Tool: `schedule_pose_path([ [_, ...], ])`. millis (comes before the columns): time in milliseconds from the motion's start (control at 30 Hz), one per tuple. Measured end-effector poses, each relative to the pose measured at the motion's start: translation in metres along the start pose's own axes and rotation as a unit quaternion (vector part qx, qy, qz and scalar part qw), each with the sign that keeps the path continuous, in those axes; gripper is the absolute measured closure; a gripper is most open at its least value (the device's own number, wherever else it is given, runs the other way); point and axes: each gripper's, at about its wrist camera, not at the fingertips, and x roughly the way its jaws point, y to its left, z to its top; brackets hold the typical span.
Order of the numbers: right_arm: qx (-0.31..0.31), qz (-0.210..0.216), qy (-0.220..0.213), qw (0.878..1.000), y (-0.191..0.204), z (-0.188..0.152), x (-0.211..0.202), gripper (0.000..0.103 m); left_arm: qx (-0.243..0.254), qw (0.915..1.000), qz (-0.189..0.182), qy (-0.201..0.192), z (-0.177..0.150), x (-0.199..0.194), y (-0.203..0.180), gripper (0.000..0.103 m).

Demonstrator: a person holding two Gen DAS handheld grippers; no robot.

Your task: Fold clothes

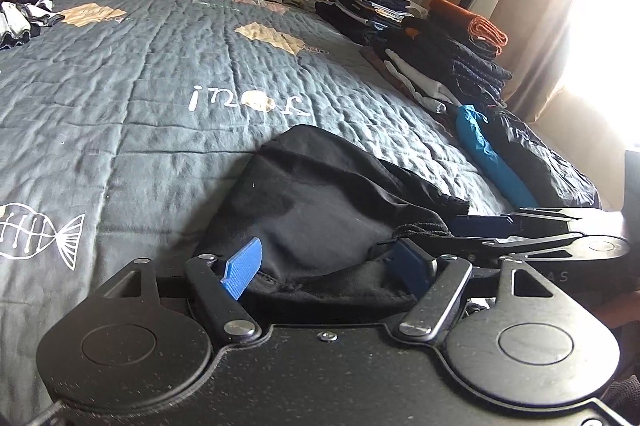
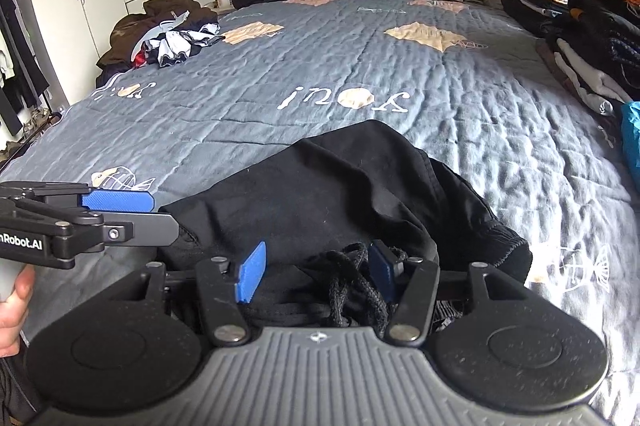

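The black garment [image 2: 340, 186] on the bed [image 2: 280, 74] is soft and light; grip its drawstring waistband. Left gripper [image 1: 326, 266] and right gripper [image 2: 316, 272] fingers stand apart, unclamped.

Black garment [image 2: 344, 186], soft matte fabric, crumpled and partly folded over itself into a rounded hump. Spread across the near part of a grey-blue quilted bedspread [image 2: 280, 66], below the white lettering, the near edge bunched with a tangled black drawstring [image 2: 352, 282] on top. Elasticated cuff or hem gathered at the right side.
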Motion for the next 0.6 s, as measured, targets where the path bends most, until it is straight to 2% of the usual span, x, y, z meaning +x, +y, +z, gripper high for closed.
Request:
schedule_pose_path([
  [267, -0.004, -0.004, -0.011, 1.0, 0.019, -0.011, -0.034, 0.047, -0.004, 0.9996, 0.024, -0.016, -0.006, -0.022, -0.018, 0.03],
  [600, -0.001, -0.016, -0.01, 1.0, 0.035, -0.035, -0.067, 0.047, 0.014, 0.9982, 0.054, -0.024, -0.022, -0.047, -0.042, 0.028],
])
